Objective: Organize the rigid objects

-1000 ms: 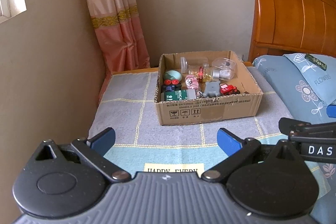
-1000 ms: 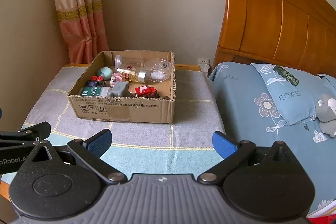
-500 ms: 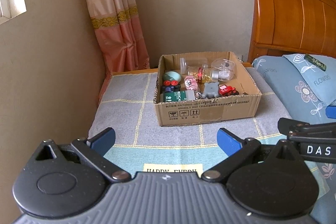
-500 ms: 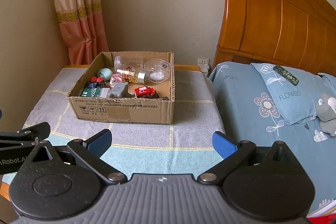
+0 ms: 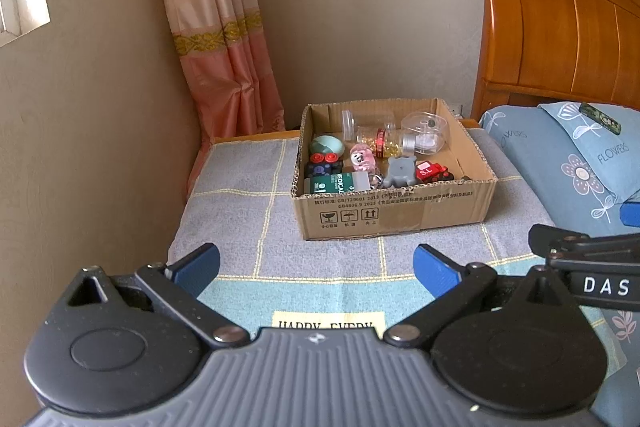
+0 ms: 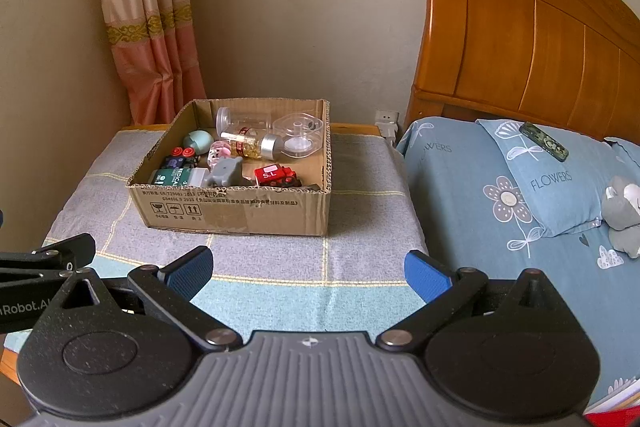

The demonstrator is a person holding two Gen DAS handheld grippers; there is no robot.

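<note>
A shallow cardboard box (image 5: 394,215) (image 6: 240,213) stands on a cloth-covered bedside table. It holds several small items: a clear round case (image 5: 426,131), a bottle of yellow capsules (image 5: 382,143), a red toy vehicle (image 5: 430,171) (image 6: 276,175), a grey toy (image 5: 400,173), a green "MEDICAL" box (image 5: 330,183) and a teal egg shape (image 5: 326,145). My left gripper (image 5: 316,265) is open and empty, well in front of the box. My right gripper (image 6: 308,269) is open and empty, also in front of the box.
The grey and teal checked cloth (image 5: 240,203) covers the table. A bed with blue floral bedding (image 6: 500,195) and a wooden headboard (image 6: 520,43) lies to the right. A grey plush toy (image 6: 622,215) and a dark flat case (image 6: 544,141) lie on the pillow. A curtain (image 5: 224,39) hangs at the back left.
Both views have drawn back very slightly from the box. Both grippers stay open and empty.
</note>
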